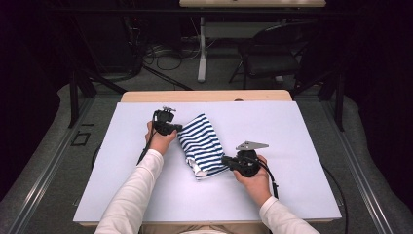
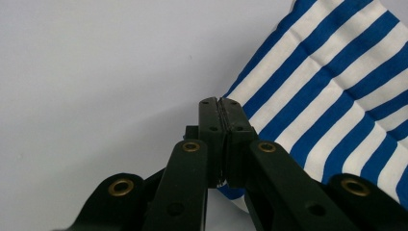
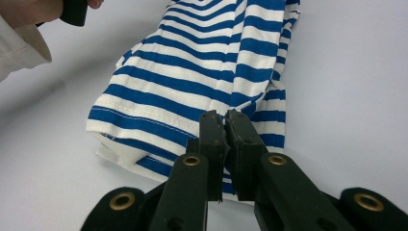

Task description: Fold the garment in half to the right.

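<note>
high view: l tongs (image 1: pixel 179 128) & r tongs (image 1: pixel 225 161) both pinching striped cloth (image 1: pixel 202 144).

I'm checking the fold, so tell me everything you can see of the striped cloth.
The striped cloth is a soft blue-and-white garment with stitched hems, folded into a rumpled bundle lying slantwise on the white table. The left tool pinches its far edge and the right tool its near corner, both shut.

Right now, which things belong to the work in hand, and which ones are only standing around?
In the work:
striped cloth
left gripper, shut on its edge
right gripper, shut on its edge

Only around:
white table
folding chair
floor cables
</note>
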Demonstrator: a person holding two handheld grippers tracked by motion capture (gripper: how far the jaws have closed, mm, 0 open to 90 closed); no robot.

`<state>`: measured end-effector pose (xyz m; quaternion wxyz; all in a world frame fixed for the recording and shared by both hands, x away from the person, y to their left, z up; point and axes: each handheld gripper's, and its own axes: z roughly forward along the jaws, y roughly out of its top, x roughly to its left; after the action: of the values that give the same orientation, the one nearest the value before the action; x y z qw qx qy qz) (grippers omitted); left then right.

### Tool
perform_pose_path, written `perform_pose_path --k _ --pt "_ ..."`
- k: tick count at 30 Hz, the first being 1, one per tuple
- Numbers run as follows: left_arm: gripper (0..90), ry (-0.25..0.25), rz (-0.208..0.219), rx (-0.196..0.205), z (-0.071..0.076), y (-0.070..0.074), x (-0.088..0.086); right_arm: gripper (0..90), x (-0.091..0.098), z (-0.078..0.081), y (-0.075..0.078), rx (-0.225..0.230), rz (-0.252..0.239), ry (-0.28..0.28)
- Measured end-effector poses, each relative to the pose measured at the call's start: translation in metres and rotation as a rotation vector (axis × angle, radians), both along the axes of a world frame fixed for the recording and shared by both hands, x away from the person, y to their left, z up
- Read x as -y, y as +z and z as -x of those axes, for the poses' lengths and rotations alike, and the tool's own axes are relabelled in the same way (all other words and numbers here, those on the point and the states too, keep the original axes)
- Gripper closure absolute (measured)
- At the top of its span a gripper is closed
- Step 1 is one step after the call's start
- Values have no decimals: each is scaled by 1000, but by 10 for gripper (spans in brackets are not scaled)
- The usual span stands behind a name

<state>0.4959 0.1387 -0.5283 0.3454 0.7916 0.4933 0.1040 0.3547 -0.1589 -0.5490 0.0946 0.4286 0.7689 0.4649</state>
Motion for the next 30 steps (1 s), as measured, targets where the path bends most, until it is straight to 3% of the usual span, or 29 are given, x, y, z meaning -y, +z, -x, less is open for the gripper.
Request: perform_pose_path --k 9,18,30 --pt "890 4 6 9 -8 1 4 859 -1 2 -1 -4 -4 6" --pt "890 -21 -15 41 -21 6 20 858 -4 5 -3 -17 -7 17" --pt "890 -44 -31 42 -39 7 45 857 -4 10 -5 -15 -19 16"
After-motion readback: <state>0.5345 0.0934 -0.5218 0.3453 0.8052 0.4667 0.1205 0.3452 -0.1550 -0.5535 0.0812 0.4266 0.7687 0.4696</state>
